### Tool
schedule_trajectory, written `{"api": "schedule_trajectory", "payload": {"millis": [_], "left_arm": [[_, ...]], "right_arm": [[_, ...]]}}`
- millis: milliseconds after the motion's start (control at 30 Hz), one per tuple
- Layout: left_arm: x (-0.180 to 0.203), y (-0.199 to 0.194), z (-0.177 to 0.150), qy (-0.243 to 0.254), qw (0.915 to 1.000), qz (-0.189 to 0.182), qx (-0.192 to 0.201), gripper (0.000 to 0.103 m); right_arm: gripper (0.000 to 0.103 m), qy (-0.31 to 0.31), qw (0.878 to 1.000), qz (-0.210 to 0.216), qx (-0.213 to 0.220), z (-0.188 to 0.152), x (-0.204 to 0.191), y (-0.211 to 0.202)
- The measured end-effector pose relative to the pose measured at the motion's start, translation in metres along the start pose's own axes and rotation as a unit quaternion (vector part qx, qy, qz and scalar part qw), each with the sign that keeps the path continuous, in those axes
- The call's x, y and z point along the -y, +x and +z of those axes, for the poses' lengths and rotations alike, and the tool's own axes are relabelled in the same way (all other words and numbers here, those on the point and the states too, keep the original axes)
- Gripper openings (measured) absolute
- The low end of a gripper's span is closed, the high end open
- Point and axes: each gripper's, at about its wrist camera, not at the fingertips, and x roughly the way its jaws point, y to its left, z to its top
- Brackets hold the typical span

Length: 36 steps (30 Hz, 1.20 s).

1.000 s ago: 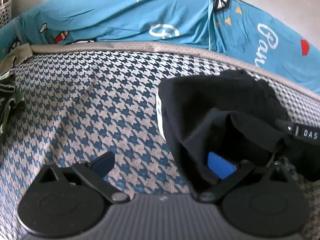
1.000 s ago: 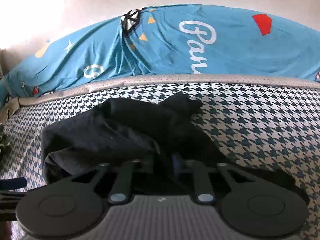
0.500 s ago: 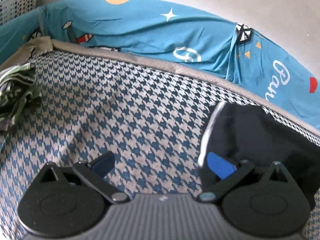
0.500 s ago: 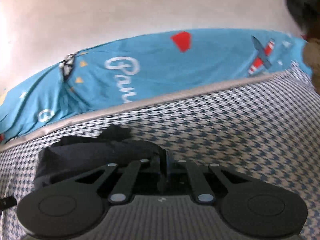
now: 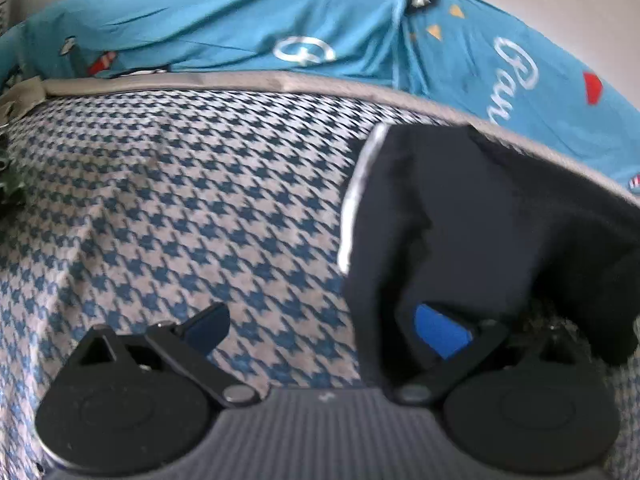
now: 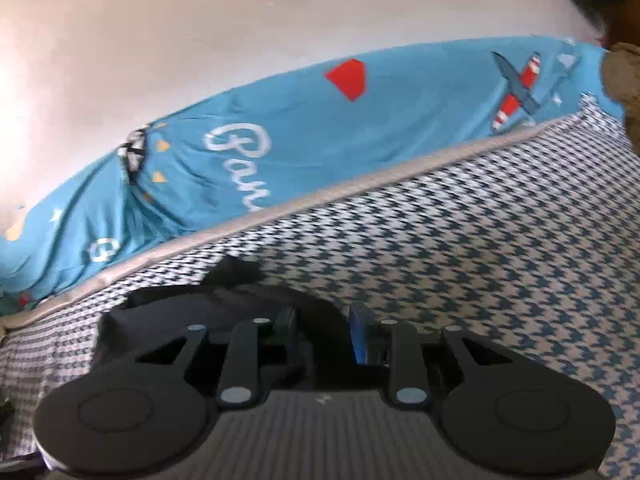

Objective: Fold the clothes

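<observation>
While apparently loose, garment (image 6: 224,304) between jaws.

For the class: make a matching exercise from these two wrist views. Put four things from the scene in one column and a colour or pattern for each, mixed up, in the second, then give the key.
Things
1. garment
2. bed cover
3. sheet along the wall
4. wall

Colour or pattern
A. turquoise with a red plane and white lettering
B. plain pale, no print
C. black with a pale edge strip
D. blue and white houndstooth

Pairs: 1-C, 2-D, 3-A, 4-B
</observation>
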Motion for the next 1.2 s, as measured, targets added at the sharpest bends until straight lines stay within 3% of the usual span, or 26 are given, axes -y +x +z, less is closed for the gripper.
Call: {"api": "schedule_trajectory", "payload": {"millis": [200, 500, 733, 967, 1067, 1200], "left_arm": [[0.007, 0.003, -0.006, 0.017, 0.9998, -0.007, -0.005, 0.103], [0.004, 0.000, -0.005, 0.009, 0.9999, -0.012, -0.006, 0.103], [-0.014, -0.005, -0.003, -0.018, 0.9997, 0.018, 0.006, 0.103], [-0.040, -0.009, -0.003, -0.066, 0.9968, 0.044, 0.008, 0.103], [-0.046, -0.010, -0.004, -0.071, 0.9965, 0.043, 0.006, 0.103], [-0.046, -0.012, -0.003, -0.069, 0.9966, 0.044, 0.009, 0.103]], "right_arm": [[0.040, -0.015, 0.997, 0.067, 0.024, -0.003, -0.015, -0.004], [0.045, -0.067, 0.981, 0.178, -0.028, -0.022, -0.058, 0.010], [0.065, -0.105, 0.975, 0.193, -0.032, -0.038, -0.088, 0.017], [0.066, -0.152, 0.969, 0.186, -0.056, -0.050, -0.111, 0.031], [0.063, -0.178, 0.967, 0.171, -0.059, -0.057, -0.118, 0.035], [0.027, -0.187, 0.967, 0.158, -0.064, -0.061, -0.120, 0.040]]}}
